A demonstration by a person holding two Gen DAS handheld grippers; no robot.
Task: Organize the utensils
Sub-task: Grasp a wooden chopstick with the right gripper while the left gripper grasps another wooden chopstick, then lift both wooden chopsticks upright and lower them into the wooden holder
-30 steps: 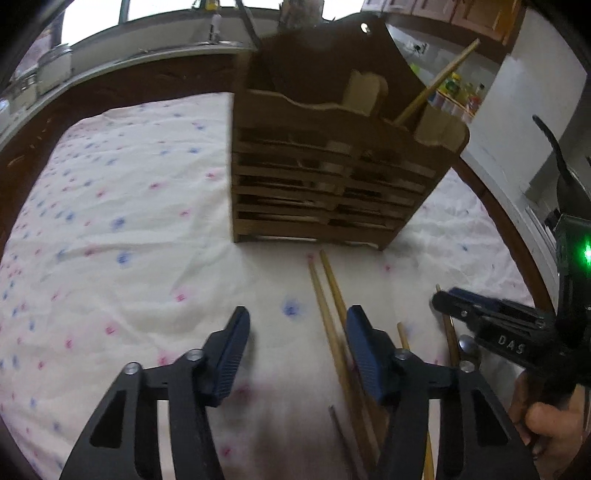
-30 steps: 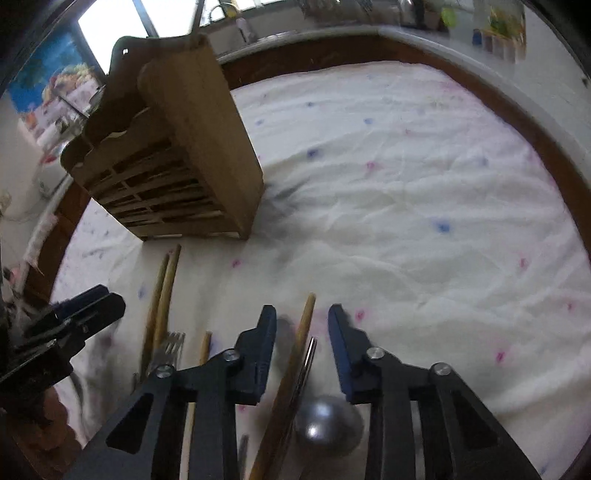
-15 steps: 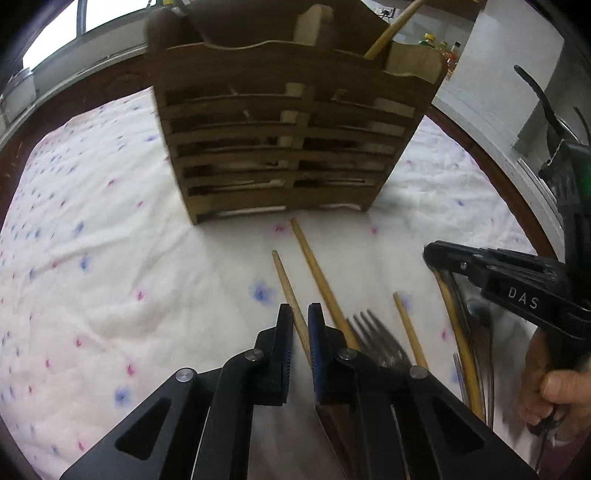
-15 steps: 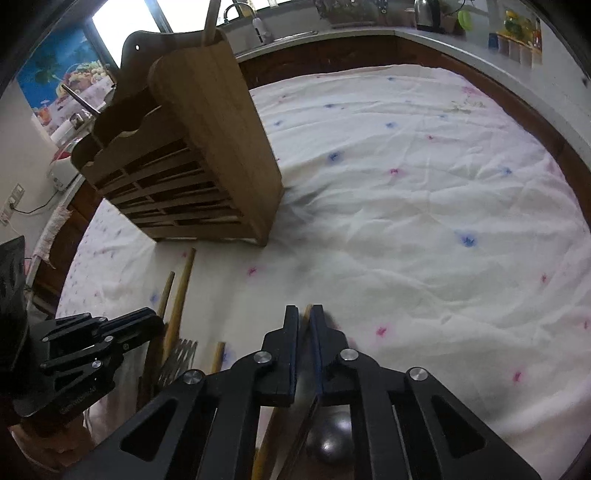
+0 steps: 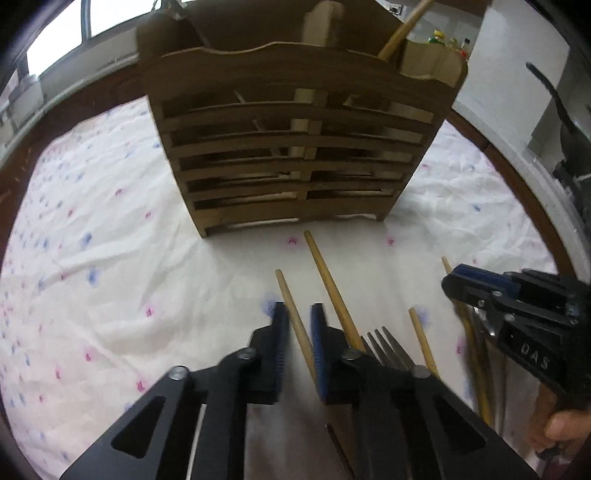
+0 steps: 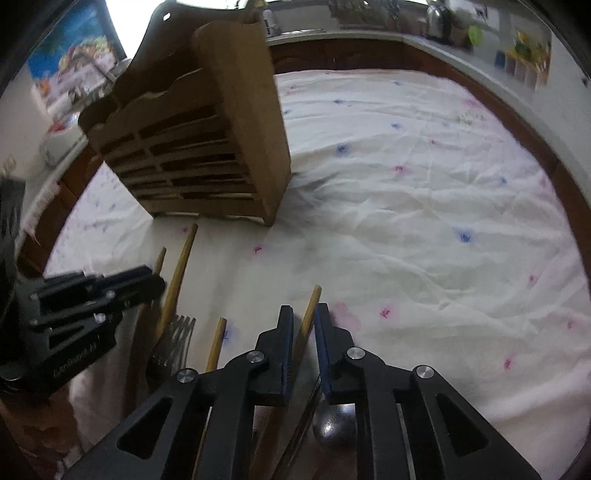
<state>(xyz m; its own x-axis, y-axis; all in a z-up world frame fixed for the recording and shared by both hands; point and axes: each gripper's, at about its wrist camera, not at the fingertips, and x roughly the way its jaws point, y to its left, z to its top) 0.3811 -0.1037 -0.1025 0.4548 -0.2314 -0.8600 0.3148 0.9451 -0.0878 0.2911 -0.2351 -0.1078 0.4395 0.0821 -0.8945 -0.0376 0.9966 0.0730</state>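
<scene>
Wooden chopsticks lie on the table in front of a slatted wooden rack [image 5: 295, 147], and each tool is closed around one of them. The left tool [image 5: 299, 325] grips a thin chopstick [image 5: 286, 291] between its blue pads, the stick's far end pointing toward the rack. The right tool [image 6: 303, 325] pinches another chopstick [image 6: 312, 301] the same way, its tip sticking out past the fingers. Just right of the left tool's stick lies a longer, thicker chopstick [image 5: 325, 273], its tip near the foot of the rack. Beside that sits a metal fork [image 5: 386, 345] with tines toward the rack, then a short stick [image 5: 421, 336]. Under the right tool a spoon [image 6: 332, 424] shows its round bowl, partly hidden by the fingers. One more stick [image 5: 402, 29] stands tilted in the rack's right compartment. Everything rests on a white cloth [image 6: 424, 221] dotted with pink and blue, which covers the round table [image 6: 546, 158] up to its brown rim.
</scene>
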